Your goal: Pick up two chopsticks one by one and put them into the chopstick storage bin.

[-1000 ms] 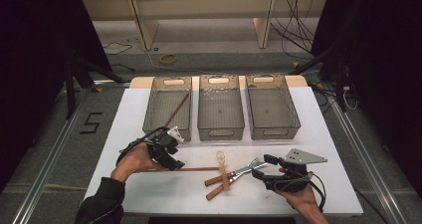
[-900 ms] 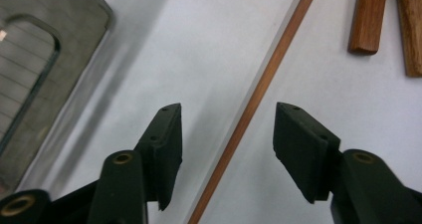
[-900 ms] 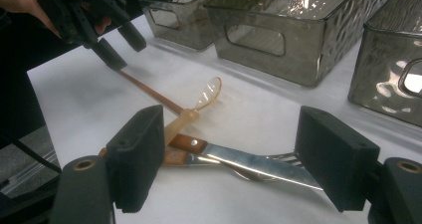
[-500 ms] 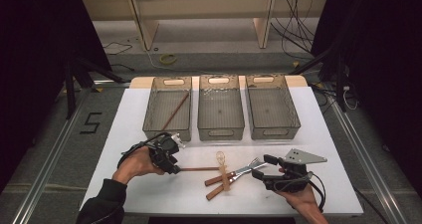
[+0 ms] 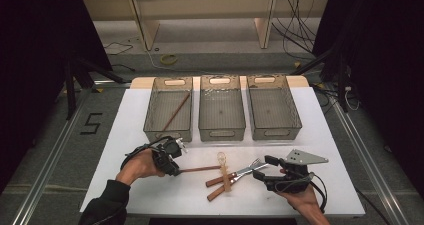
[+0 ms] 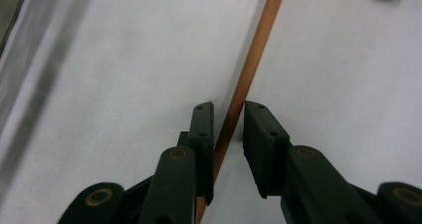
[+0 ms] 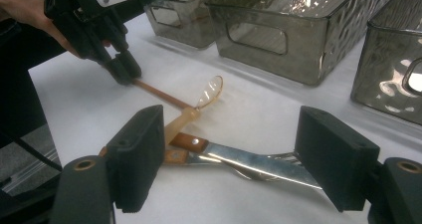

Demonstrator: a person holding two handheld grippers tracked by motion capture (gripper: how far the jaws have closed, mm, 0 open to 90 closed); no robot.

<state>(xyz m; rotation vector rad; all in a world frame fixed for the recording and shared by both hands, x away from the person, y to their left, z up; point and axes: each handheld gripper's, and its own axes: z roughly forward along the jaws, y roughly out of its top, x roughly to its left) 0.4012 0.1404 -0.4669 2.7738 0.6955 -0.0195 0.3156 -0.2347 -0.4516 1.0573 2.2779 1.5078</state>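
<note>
A thin brown stick (image 5: 197,169) lies on the white table, its right end reaching a small heap of cutlery. My left gripper (image 5: 175,170) is at the stick's left end. In the left gripper view the stick (image 6: 254,59) runs between the jaws of the left gripper (image 6: 229,107). These jaws have just been closing, and a narrow gap remains beside the right pad. My right gripper (image 5: 261,167) stands wide open over a steel fork (image 5: 247,167). An amber plastic spoon (image 7: 209,92) lies across the wood-handled cutlery (image 7: 249,162) between the jaws of the right gripper (image 7: 231,117).
Three smoky clear bins stand in a row at the back: left bin (image 5: 167,134), middle bin (image 5: 221,133), right bin (image 5: 276,131). The left bin holds another brown stick (image 5: 176,111). Bare white table (image 5: 125,150) lies around both hands.
My left gripper has dropped slightly toward the near side onto the stick's end, and its jaws have narrowed around it. The right gripper and the cutlery have not moved.
</note>
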